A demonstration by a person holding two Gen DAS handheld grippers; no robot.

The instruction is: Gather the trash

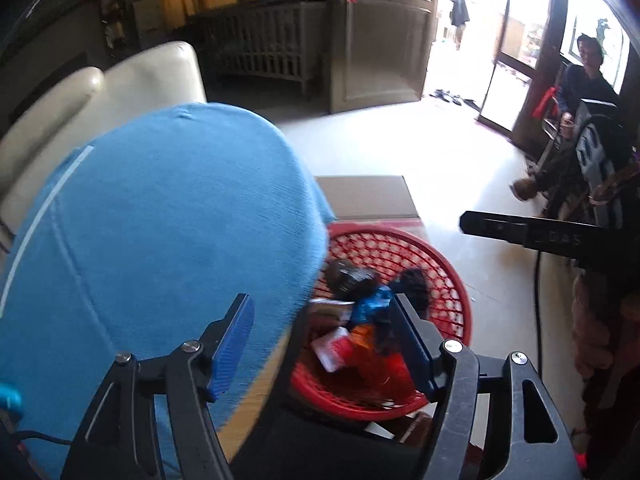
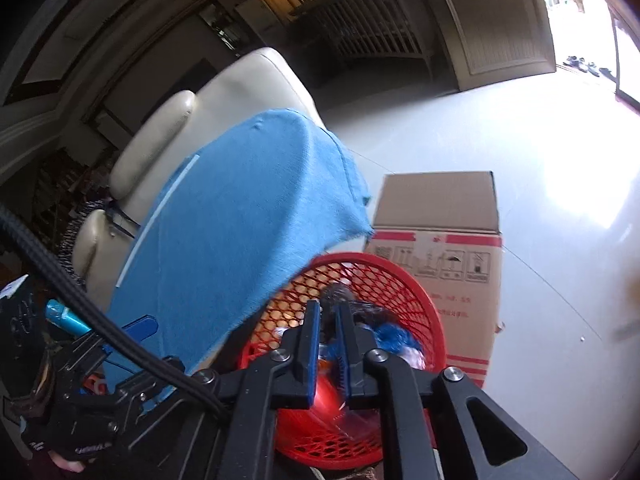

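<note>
A: Your left tongs [image 1: 324, 344] stand released, blue pads apart, nothing pressed between them. Past them sits the red mesh basket [image 1: 448, 280].

B: And the right tongs [image 2: 326, 344]?

A: Nearly clenched, only a thin slit between the pads. Whether they pinch anything I cannot tell; they hang right over the basket [image 2: 416, 292].

B: What does the trash [image 1: 360, 320] look like?

A: Crumpled wrappers heaped inside the basket: a blue foil one, an orange one, a white-and-red packet, and a dark wad toward the far wall. From your right camera, the blue foil [image 2: 394, 338] shows just beyond the pads.

B: Surroundings?

A: The blue cloth [image 1: 160, 220] drapes a tabletop edge just beside the basket, overhanging its rim. Behind the basket stands a cardboard box [image 2: 440, 204] on the pale floor [image 2: 560, 160]. Farther off, a cream sofa [image 2: 240, 92].
</note>
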